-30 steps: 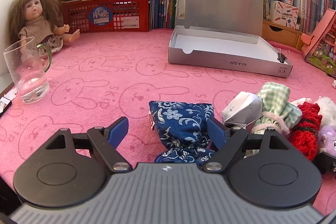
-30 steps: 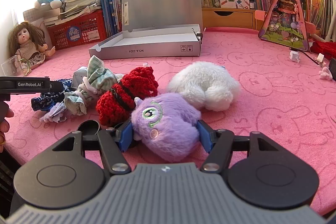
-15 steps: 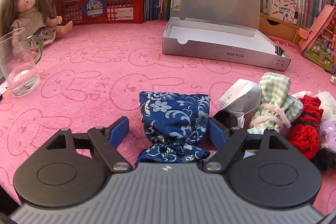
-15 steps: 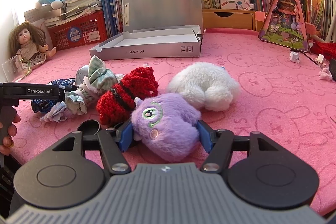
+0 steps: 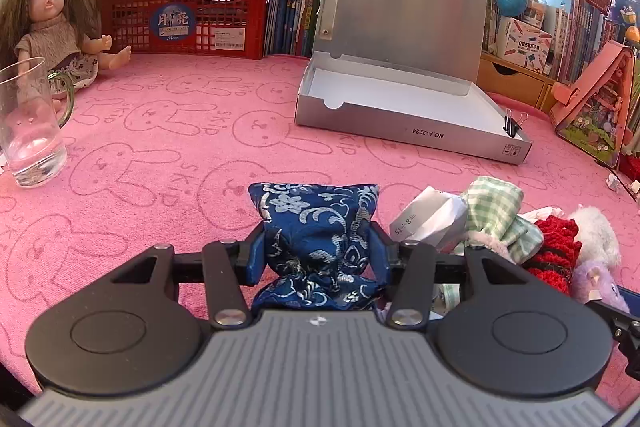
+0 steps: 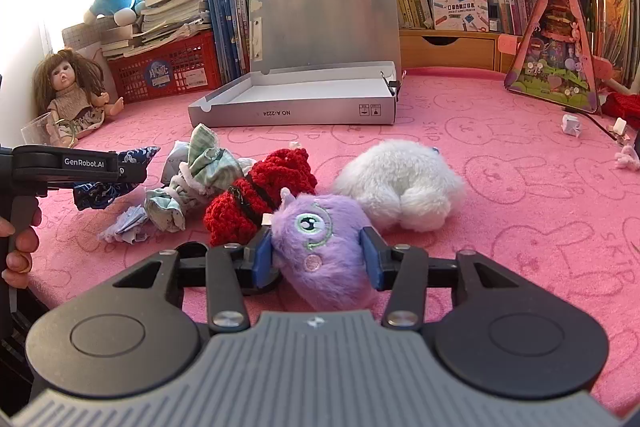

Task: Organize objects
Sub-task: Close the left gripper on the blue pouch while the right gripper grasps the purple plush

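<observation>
- Pouch [image 5: 316, 235], the blue floral one, is on the pink mat [image 5: 168, 155] right at 6 o'clock in the left wrist view. The left gripper [image 5: 318, 253] has just been closing and its pads now squeeze the pouch's waist.
- Purple plush [image 6: 320, 247] is the same story for the right gripper [image 6: 316, 261]: jaws just closed in, pads pressed into the fur on both sides.
- So we're at the grab step, both hands at once, nothing lifted yet as far as I can tell.
- Next up is probably lifting both and carrying them to the open box [image 5: 412, 135] at about 1 o'clock. That's a guess, since "organize" doesn't name a spot.
- Watch the red knit thing [image 6: 256, 199] touching the plush; it might drag along.
</observation>
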`<state>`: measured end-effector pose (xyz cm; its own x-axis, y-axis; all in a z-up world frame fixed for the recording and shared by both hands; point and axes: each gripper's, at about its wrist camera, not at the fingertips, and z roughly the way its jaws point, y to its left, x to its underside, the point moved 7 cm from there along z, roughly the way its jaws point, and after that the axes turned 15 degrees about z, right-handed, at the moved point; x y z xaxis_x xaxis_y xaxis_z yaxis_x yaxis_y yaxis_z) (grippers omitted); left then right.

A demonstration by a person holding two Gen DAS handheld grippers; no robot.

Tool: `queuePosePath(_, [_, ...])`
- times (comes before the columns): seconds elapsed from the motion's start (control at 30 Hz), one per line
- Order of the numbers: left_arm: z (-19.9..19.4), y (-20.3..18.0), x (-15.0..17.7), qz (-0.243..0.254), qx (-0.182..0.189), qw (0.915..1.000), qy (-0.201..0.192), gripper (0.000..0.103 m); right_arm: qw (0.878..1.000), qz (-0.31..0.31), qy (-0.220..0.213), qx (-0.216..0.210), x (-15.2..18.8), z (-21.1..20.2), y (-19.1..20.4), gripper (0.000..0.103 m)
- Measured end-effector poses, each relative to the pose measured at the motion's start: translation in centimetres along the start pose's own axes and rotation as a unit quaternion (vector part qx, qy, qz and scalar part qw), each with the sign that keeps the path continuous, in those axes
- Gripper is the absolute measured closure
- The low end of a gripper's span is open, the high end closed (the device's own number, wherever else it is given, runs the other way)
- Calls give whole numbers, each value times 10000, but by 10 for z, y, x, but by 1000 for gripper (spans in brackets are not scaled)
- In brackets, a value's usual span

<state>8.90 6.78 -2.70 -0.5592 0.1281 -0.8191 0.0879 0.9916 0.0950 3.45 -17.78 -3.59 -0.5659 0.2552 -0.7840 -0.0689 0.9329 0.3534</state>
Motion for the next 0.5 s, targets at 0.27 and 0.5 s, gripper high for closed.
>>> queuePosePath(0.27, [5, 1, 5, -20, -17, 9999, 139, 46, 9979, 616, 157, -100, 3, 10, -14, 27])
queuePosePath(0.5, [5, 3, 7, -171, 0, 9998, 131, 47, 9965, 764, 210, -283, 1, 7, -14, 44])
